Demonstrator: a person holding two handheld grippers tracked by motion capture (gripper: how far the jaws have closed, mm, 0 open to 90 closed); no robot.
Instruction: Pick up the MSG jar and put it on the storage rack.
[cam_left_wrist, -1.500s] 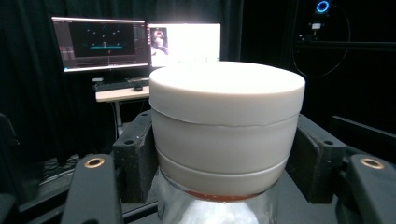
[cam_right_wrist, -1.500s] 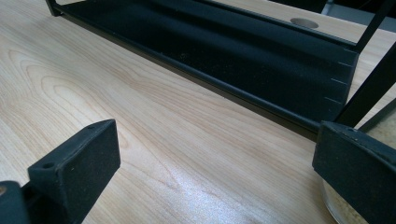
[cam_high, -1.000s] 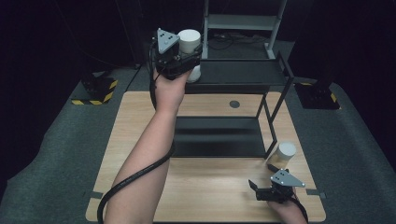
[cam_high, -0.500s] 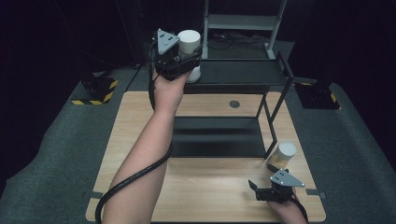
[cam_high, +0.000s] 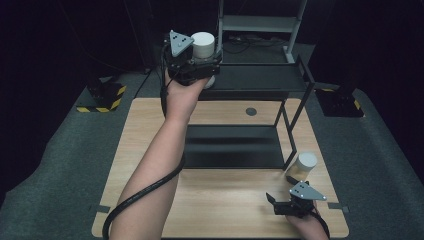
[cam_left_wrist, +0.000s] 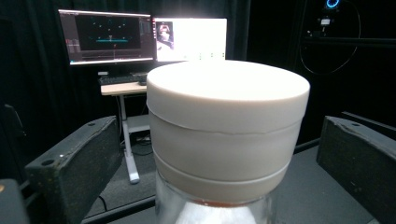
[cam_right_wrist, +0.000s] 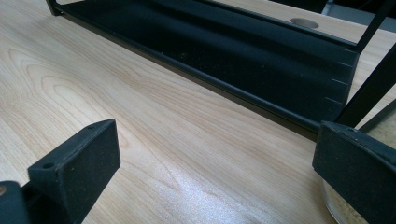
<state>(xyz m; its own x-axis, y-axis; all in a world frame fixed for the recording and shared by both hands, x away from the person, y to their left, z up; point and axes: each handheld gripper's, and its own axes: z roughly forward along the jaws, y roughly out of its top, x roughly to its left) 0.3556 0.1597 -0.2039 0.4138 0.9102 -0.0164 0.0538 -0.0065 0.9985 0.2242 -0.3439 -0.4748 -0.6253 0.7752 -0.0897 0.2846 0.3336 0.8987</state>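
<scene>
White-lidded jar (cam_high: 203, 46) at the rack's (cam_high: 260, 80) top shelf.
Left gripper (cam_high: 202, 65) spread around it, untouching; right gripper (cam_high: 285, 204) released near the rack's foot.

Table (cam_right_wrist: 154, 121) is pale wood grain, slight sheen. Shelf rack (cam_high: 260, 80) matt black metal. Jar (cam_left_wrist: 224, 205) clear glass, its lid (cam_left_wrist: 228, 121) smooth matt white plastic.

the room was dark, and overhead light fell on the pale counter (cam_high: 225, 200). a bright monitor (cam_left_wrist: 189, 39) blew out to white glare, the near jar lid (cam_left_wrist: 228, 100) looked soft, and a sheen lay on the wood.
</scene>
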